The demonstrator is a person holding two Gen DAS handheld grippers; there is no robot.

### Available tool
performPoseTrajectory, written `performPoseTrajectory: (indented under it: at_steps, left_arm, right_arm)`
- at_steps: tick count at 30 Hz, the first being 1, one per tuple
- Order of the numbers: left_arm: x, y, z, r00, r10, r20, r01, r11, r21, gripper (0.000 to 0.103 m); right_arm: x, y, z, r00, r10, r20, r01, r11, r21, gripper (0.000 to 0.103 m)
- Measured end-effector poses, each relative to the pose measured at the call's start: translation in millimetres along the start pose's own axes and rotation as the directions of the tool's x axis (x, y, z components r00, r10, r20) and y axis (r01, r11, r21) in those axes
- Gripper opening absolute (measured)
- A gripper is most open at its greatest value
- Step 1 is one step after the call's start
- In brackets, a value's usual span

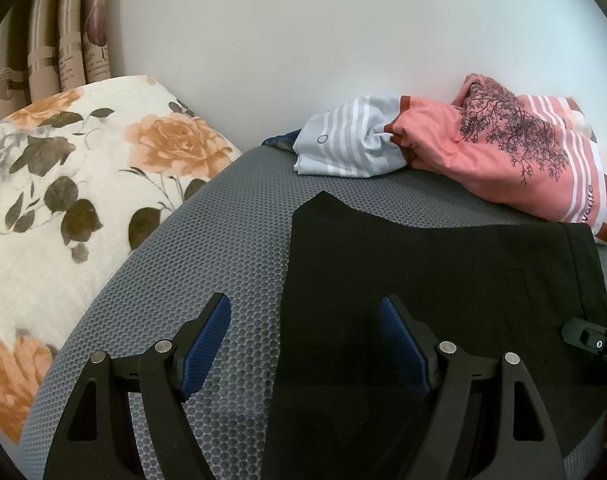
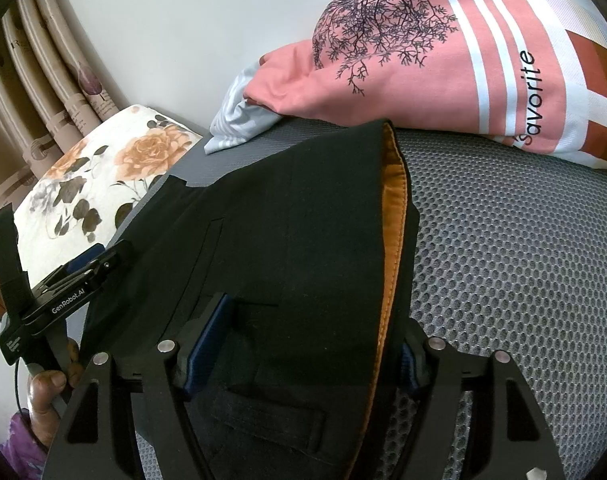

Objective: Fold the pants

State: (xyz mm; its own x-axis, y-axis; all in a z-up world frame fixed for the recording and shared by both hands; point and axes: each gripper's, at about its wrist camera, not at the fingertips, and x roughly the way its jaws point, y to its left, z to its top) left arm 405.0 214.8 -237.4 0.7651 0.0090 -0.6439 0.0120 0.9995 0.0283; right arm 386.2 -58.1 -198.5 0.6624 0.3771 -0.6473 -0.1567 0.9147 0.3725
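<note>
Presently, near: right gripper (image 2: pixel 303 344) jaws wide, straddling pants (image 2: pixel 287 240) at waistband w/ orange lining (image 2: pixel 393 216); pads not seen pressing, nothing clamped. Left gripper (image 1: pixel 303 344) jaws wide, astride pants' left edge, one pad over mesh, empty. Pants: black, flat on grey mesh bed surface (image 1: pixel 231 256). Advice: seat both pads full-depth on fabric edge before closing; lift both ends level, avoid dragging lower layer. Far: floral blanket (image 1: pixel 63 168) left, pink printed bedding (image 1: pixel 503 152) by wall, curtain (image 1: pixel 63 40), white wall (image 1: pixel 303 40).
</note>
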Motion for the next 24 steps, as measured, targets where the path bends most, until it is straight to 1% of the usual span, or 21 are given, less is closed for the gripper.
performPoseTrajectory:
  at_steps: [5,10,12,14,16,18,19,24]
  left_arm:
    - [0,0,0,1.0,0.001,0.0,-0.001,1.0,0.0,0.079]
    - [-1,0,1,1.0,0.006,0.002,-0.006,1.0,0.0,0.081]
    - [-2,1,1,1.0,0.016,0.007,-0.016,1.0,0.001,0.084]
    - [-6,1,0,0.999,0.037,0.024,-0.037,0.999,-0.001,0.086]
    - [-12,2,-1,0.997,0.049,0.054,-0.048,0.999,-0.006,0.091]
    - [-18,2,-1,0.995,0.057,0.08,-0.057,0.998,-0.01,0.092]
    - [-19,2,-2,0.994,0.065,0.082,-0.064,0.998,-0.009,0.092]
    - [-38,-3,-13,0.99,0.127,0.067,-0.127,0.992,-0.011,0.092]
  right_arm:
    - [0,1,0,1.0,-0.003,-0.001,0.003,1.0,-0.004,0.068]
    - [0,6,-2,1.0,-0.029,0.004,0.029,1.0,-0.01,0.069]
    - [0,7,-1,0.998,-0.063,0.014,0.063,0.998,-0.007,0.076]
    - [-7,7,-2,0.993,-0.11,0.053,0.11,0.994,0.003,0.079]
    - [-21,8,-5,0.986,-0.124,0.115,0.124,0.992,0.008,0.079]
    - [-34,13,-11,0.982,-0.118,0.147,0.12,0.993,0.0,0.08]
    - [-40,18,-15,0.983,-0.106,0.15,0.109,0.994,-0.011,0.081]
    - [-72,35,-34,0.988,-0.046,0.146,0.053,0.998,-0.043,0.083]
